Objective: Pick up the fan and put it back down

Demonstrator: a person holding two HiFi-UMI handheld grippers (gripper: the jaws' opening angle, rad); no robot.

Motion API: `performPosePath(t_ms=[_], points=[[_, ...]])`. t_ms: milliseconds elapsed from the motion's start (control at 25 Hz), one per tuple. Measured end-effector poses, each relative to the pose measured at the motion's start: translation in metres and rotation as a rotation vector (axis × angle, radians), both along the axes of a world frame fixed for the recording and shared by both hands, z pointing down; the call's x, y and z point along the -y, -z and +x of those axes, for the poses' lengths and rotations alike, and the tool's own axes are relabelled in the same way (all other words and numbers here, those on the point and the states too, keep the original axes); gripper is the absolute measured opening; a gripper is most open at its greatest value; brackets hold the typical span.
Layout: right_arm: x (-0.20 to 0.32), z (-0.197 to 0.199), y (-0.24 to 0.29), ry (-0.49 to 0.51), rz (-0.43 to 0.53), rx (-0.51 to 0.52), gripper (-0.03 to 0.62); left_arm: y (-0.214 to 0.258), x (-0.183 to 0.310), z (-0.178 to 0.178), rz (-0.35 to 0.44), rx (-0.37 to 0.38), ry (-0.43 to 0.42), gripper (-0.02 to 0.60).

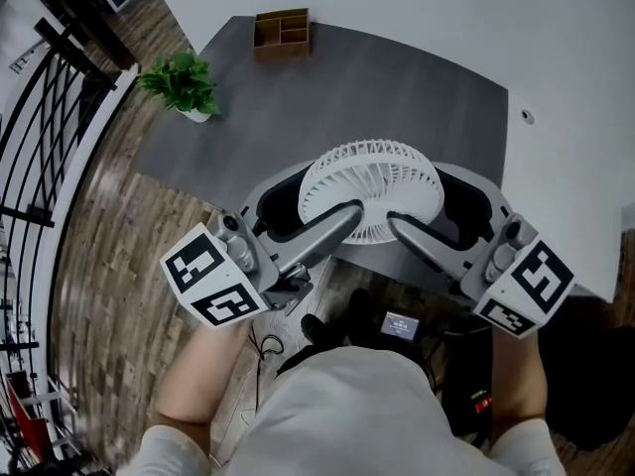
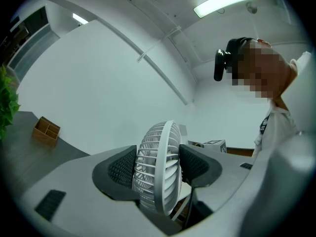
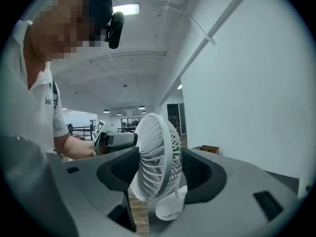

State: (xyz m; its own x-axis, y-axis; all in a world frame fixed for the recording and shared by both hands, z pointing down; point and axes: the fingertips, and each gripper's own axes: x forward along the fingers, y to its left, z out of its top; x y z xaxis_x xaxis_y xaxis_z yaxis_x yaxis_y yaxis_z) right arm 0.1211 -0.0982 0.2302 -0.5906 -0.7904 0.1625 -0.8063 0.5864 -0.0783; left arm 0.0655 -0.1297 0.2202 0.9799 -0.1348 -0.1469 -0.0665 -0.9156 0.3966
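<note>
A small white fan (image 1: 372,188) with a round cage is held in the air over the near edge of the dark grey table (image 1: 377,77), its face turned upward. My left gripper (image 1: 313,208) is shut on the cage's left side, and my right gripper (image 1: 444,213) is shut on its right side. In the left gripper view the fan (image 2: 158,174) stands edge-on, squeezed between both dark pads of the left gripper (image 2: 158,166). The right gripper view shows the fan (image 3: 154,154) pinched in the right gripper (image 3: 157,171), with its round base (image 3: 170,209) hanging free below.
A wooden desk organiser (image 1: 282,30) sits at the table's far edge and a potted plant (image 1: 184,82) at its left corner. A black railing (image 1: 40,137) runs along the left over wood flooring. A white surface (image 1: 566,117) borders the table on the right.
</note>
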Motion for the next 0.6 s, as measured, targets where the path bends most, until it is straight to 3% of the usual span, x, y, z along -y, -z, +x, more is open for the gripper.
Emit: performPosePath(t_ms=[320,600], points=[[0.037,0.044,0.006,-0.009,-0.008,-0.015,0.275,0.003,0.037,0.046,-0.013,0.020,-0.019,0.293],[0.042,0.046,-0.010,-0.027,-0.018,-0.034,0.273,-0.012,0.041,0.048,0.011,0.064,-0.049,0.293]])
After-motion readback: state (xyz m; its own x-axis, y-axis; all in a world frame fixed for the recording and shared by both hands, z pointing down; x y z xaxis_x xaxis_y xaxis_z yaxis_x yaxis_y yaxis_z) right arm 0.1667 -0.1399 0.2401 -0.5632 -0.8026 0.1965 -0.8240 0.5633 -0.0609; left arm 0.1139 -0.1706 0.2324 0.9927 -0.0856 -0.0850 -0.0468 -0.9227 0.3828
